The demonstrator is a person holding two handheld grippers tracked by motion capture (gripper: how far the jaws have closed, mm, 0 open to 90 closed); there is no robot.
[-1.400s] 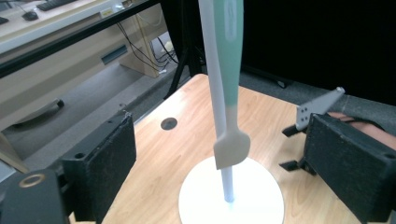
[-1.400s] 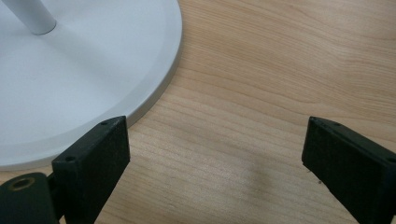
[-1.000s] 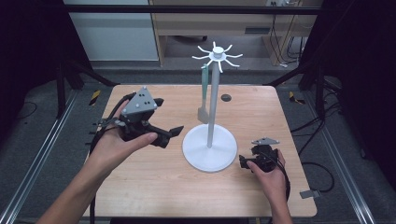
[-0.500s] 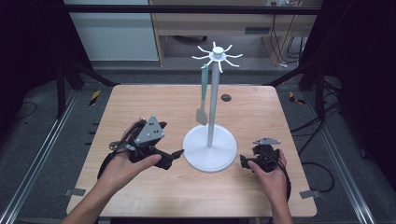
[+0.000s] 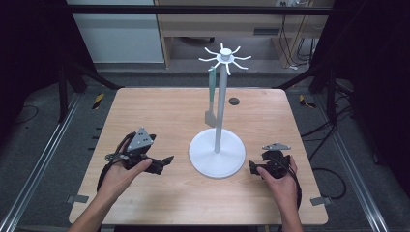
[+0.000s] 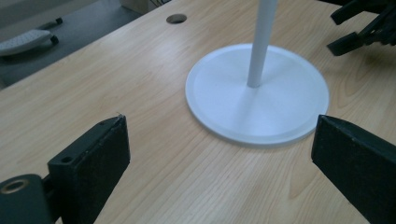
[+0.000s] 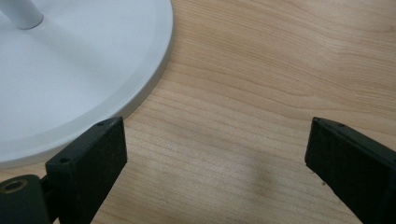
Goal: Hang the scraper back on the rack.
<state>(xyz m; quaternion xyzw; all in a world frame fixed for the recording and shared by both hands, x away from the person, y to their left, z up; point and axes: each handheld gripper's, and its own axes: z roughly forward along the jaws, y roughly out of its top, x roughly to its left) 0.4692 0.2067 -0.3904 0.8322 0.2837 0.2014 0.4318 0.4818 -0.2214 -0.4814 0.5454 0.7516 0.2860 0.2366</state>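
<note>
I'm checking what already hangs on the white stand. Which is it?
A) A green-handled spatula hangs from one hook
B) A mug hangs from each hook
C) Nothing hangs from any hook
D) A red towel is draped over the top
A: in the high view one green-handled spatula hangs beside the pole of the white stand, from a hook at its top; the other hooks are bare.

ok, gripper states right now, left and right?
Left gripper: open, holding nothing, low over the table.
Right gripper: open, holding nothing, beside the white stand base.
</note>
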